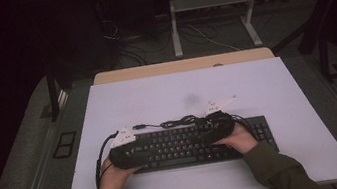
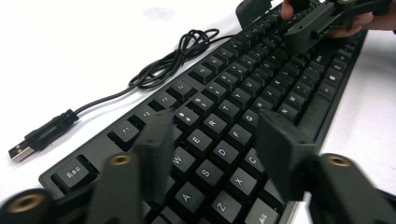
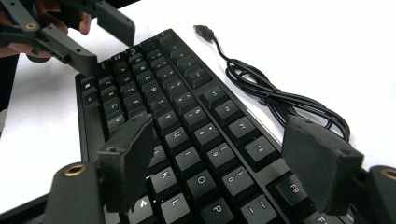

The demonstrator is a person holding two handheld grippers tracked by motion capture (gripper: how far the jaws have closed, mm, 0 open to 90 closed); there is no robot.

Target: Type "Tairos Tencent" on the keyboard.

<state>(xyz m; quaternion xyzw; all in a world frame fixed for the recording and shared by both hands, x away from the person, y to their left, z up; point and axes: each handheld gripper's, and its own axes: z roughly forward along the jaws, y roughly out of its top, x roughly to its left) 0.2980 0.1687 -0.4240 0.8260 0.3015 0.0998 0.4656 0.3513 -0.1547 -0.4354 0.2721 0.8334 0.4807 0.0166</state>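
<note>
**Hovering over the black keyboard**

Sitting near the front edge of the white table, the black keyboard lies flat and runs from side to side. Its thin black cable curls in a loose bundle on the table just behind it, and the silver plug rests on the table past the corner with the Esc key.

The left gripper is over the left end of the keyboard. Its two black jaws stand partly apart above the letter keys, with nothing between them. The picture is blurry there, so they may be just above the keys, not on them.

The right gripper is over the middle-right keys. Its jaws stand wide apart, and they hold nothing either.

From the high view, both hands come in from the bottom, one at each end of the keyboard, with dark green sleeves.
</note>
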